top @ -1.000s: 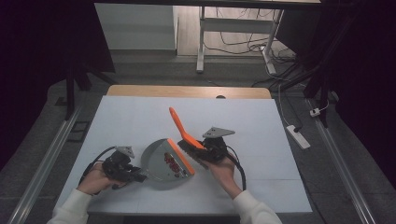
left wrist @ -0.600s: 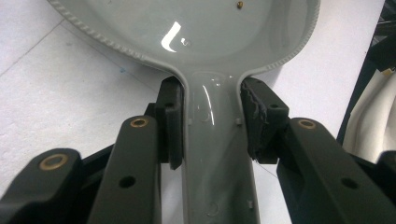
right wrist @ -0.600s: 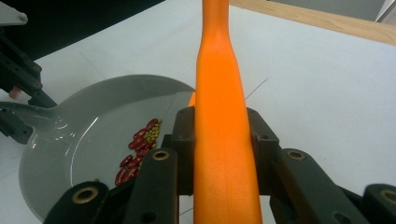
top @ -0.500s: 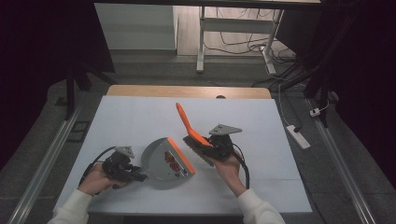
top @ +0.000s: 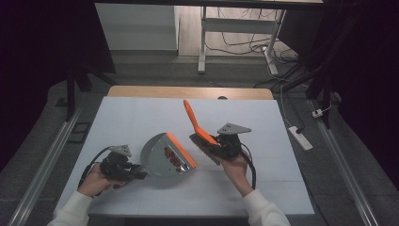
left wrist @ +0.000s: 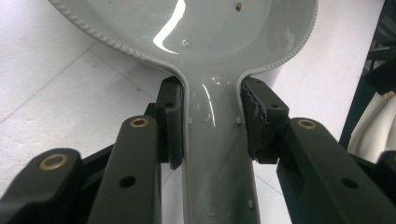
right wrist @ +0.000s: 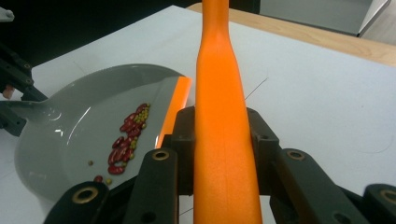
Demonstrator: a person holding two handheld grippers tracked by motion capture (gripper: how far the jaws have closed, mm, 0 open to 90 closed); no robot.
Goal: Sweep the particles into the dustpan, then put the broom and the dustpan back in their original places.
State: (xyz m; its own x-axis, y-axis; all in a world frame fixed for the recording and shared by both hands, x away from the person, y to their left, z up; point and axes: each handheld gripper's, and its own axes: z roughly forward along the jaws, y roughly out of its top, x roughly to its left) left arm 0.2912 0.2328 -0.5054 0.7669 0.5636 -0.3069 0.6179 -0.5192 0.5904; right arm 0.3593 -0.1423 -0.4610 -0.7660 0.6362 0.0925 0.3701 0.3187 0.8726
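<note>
High view: left gripper (top: 141,173) clamped on the grey dustpan (top: 162,155) by its handle, pan flat on the white table (top: 131,113), orange lip toward the right. Left gripper view shows both pads squeezing the handle neck (left wrist: 212,121), solid grip. Right gripper (top: 217,147) is clenched on the orange brush (top: 200,129), held just right of the pan lip, handle pointing up and away. Beans (right wrist: 126,140) sit mid-pan in the right gripper view. My read: sweep looks done, next is the lift. Keep the pan level or tipped back toward the handle so beans don't roll off the lip; keep the brush clear.
</note>
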